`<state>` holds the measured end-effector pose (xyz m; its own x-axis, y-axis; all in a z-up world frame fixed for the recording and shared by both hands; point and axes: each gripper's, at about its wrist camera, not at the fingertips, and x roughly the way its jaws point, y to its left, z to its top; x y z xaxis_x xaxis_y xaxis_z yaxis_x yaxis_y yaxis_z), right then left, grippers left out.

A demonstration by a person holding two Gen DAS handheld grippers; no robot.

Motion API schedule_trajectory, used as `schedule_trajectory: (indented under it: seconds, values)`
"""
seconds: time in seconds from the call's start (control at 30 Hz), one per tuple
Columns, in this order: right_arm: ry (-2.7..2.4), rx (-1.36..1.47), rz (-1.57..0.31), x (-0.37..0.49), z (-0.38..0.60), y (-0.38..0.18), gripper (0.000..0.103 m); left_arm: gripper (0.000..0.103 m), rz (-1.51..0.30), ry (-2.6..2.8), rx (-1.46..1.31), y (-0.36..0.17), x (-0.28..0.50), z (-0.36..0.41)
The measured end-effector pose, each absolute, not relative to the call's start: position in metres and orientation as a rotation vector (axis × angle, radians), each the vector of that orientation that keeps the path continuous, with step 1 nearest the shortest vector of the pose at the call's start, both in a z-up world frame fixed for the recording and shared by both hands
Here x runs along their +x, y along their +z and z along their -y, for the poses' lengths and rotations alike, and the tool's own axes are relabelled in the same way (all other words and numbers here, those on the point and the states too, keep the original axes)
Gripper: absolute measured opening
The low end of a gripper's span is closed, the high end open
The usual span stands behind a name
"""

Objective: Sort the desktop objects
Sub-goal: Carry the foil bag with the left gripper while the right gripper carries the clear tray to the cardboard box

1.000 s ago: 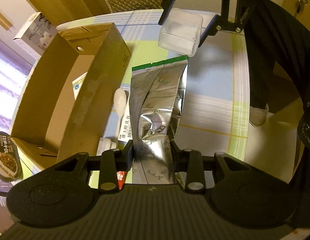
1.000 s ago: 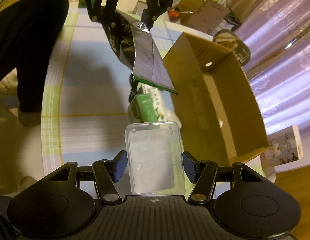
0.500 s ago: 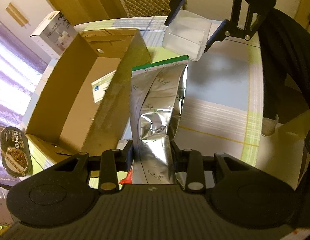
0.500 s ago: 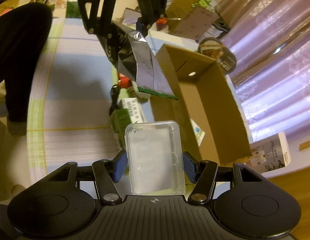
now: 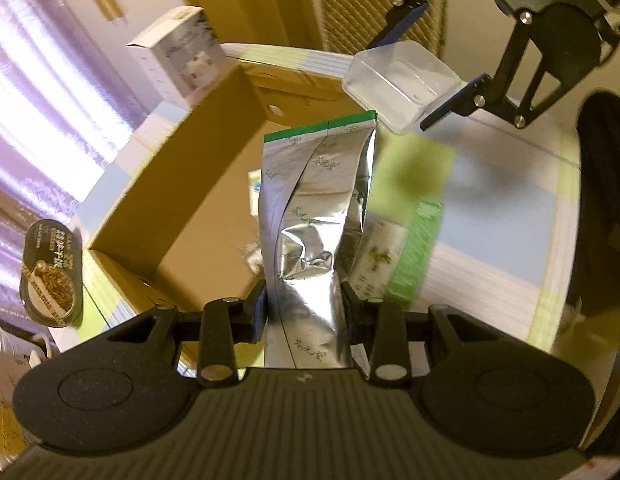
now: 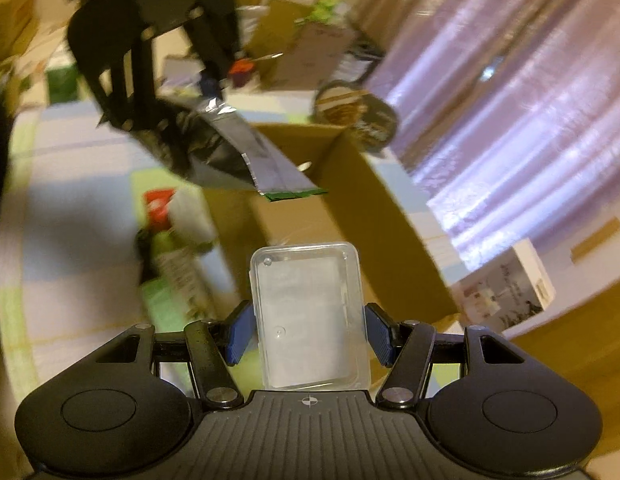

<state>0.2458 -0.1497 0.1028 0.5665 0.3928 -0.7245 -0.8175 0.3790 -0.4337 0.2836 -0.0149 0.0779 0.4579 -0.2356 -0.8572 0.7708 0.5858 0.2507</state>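
Note:
My left gripper is shut on a silver foil pouch with a green top edge, held in the air with its far end over the open cardboard box. My right gripper is shut on a clear plastic container, also lifted, beside the box's near corner. In the left wrist view the container hangs above the box's far right side. In the right wrist view the pouch points at the box opening.
A green and white carton lies on the checked tablecloth right of the box. A round food tin and a white box stand beside the cardboard box. A dark trouser leg is at the table's right edge.
Both grippers have lifted and swung towards the cardboard box with their loads. The pouch's end now reaches over the box opening, and the clear container is closer to the box.

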Motion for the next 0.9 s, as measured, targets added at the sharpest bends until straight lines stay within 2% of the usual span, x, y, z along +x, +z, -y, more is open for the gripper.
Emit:
schedule_trajectory:
  seconds: [0.4,0.9]
  values:
    - [0.694,-0.647,-0.590,0.308,0.138,0.121,0.057,0.030,-0.848,-0.574,0.533,0.098,0.355,0.006]
    - [0.617,-0.530,-0.685,0.350,0.120,0.097,0.057,0.030,-0.876,-0.513,0.508,0.067,0.408,0.005]
